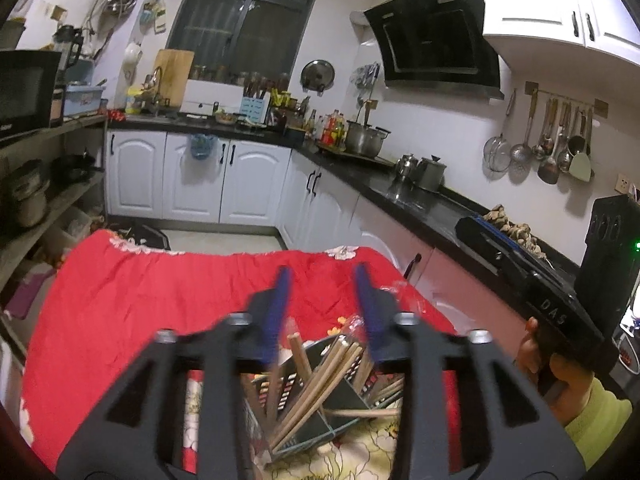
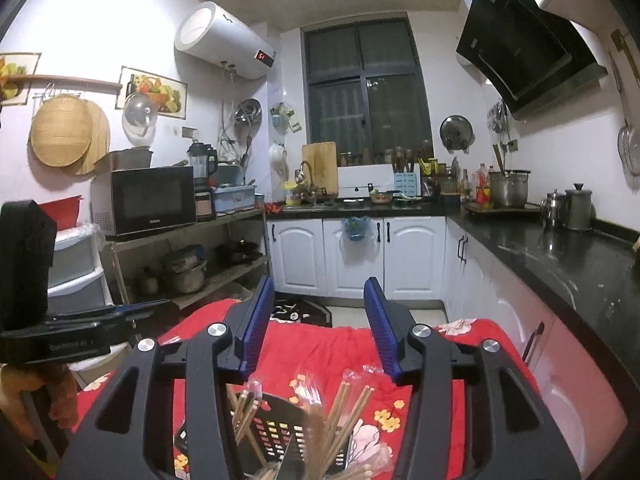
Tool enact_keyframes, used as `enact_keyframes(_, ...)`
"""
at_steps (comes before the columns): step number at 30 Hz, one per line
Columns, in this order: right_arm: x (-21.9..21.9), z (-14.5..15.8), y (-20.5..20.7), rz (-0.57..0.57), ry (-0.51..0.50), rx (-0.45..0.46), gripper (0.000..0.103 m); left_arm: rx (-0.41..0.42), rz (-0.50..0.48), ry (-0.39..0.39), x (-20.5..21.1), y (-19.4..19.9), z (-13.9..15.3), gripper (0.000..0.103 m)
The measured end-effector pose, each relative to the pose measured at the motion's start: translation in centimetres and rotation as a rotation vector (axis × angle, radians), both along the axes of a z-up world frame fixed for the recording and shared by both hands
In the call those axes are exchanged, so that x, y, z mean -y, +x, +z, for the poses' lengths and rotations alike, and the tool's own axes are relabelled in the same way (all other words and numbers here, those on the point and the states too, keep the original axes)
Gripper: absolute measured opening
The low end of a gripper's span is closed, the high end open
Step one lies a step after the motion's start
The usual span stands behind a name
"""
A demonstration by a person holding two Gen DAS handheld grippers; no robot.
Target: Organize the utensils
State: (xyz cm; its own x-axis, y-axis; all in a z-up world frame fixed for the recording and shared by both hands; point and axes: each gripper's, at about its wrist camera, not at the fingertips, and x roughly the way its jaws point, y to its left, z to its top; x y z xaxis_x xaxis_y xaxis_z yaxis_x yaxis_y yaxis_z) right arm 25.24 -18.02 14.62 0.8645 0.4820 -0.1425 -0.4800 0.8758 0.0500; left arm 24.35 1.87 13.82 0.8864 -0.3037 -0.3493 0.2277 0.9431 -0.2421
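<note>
- With both tools above the black slotted holder (image 1: 320, 412) on the red cloth (image 1: 160, 300), nothing is gripped yet.
- Left gripper (image 1: 322, 300): jaws apart, empty — chopsticks (image 1: 320, 376) lean loosely below it.
- Right gripper (image 2: 318, 328): jaws apart, empty.
- Risk: the sticks cross at angles — pinching one could lever others out or tip the holder.
- Wrapped sticks (image 2: 372, 468) beside the holder may slip.

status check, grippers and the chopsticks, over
Left gripper open, empty. Right gripper open, empty. Chopsticks standing loose in black basket on red cloth, below both. Nothing in the way.
</note>
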Motion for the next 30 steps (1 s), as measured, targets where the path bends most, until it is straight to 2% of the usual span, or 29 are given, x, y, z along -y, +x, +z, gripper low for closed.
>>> enact_keyframes(1, 0.1, -0.1, -0.1, -0.001, -0.005, -0.005, 0.046, -0.002, 0.004, -0.002, -0.1, -0.1, -0.2, 0.040)
enact_keyframes(3, 0.2, -0.4, -0.4, -0.003, -0.014, -0.010, 0.046, 0.001, 0.012, 0.000, -0.2, -0.6, -0.3, 0.056)
enact_keyframes(5, 0.3, -0.6, -0.6, -0.004, -0.025, -0.015, 0.049, 0.001, 0.016, 0.005, -0.3, -1.2, -0.4, 0.065)
enact_keyframes(9, 0.8, -1.4, -1.1, -0.023, -0.051, -0.035, 0.052, 0.009, 0.038, 0.029, -0.2, -2.3, -0.4, 0.091)
enact_keyframes(15, 1.7, -2.4, -2.4, -0.037, -0.069, -0.056, 0.060, 0.027, 0.079, 0.061, -0.4, -4.0, -0.3, 0.092)
enact_keyframes(17, 2.1, -2.6, -3.1, -0.035, -0.074, -0.050, 0.067, 0.026, 0.087, 0.062, -0.5, -4.4, -0.4, 0.093)
enact_keyframes(21, 2.5, -3.0, -4.6, -0.029, -0.087, -0.039, 0.074, 0.029, 0.110, 0.058, -1.0, -6.0, -0.9, 0.093)
enact_keyframes(30, 3.0, -4.1, -8.5, -0.007, -0.099, -0.029, 0.089, -0.041, 0.128, 0.060, -1.2, -9.2, -3.9, 0.093)
